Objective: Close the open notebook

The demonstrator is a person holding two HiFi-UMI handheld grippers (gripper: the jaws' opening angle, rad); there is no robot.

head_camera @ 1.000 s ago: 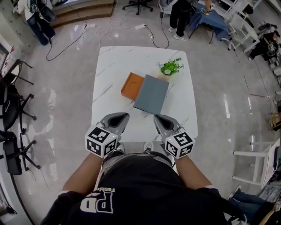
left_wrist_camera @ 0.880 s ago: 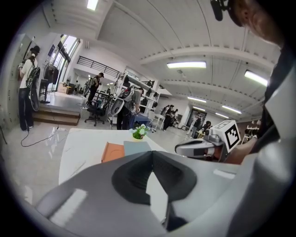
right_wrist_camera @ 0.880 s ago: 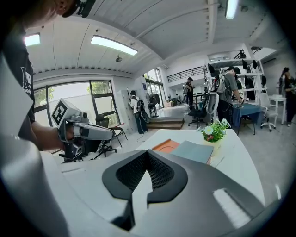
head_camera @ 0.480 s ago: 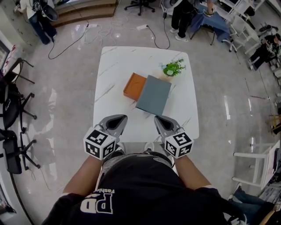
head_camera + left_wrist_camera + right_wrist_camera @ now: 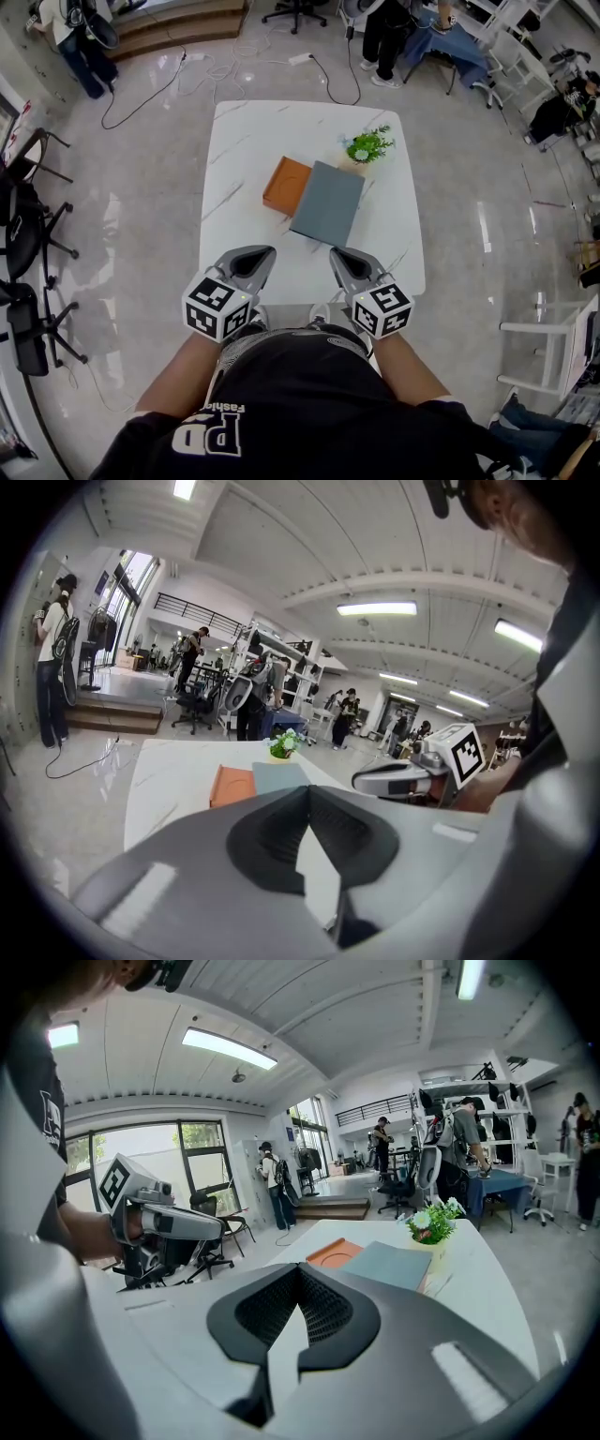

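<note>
A grey notebook (image 5: 326,203) lies flat with its cover down on the white table (image 5: 253,131), slightly askew. Its left edge rests over an orange flat tray-like thing (image 5: 284,183). Both also show ahead in the left gripper view, notebook (image 5: 279,777) and orange piece (image 5: 232,786), and in the right gripper view, notebook (image 5: 389,1265) and orange piece (image 5: 335,1252). My left gripper (image 5: 251,255) and right gripper (image 5: 339,255) hover side by side over the table's near edge, well short of the notebook. Each is shut with nothing between its jaws.
A small potted plant (image 5: 366,145) stands just beyond the notebook's far right corner. Cables run over the floor behind the table. Office chairs (image 5: 28,225) stand at the left, white racks at the right, and people are in the background.
</note>
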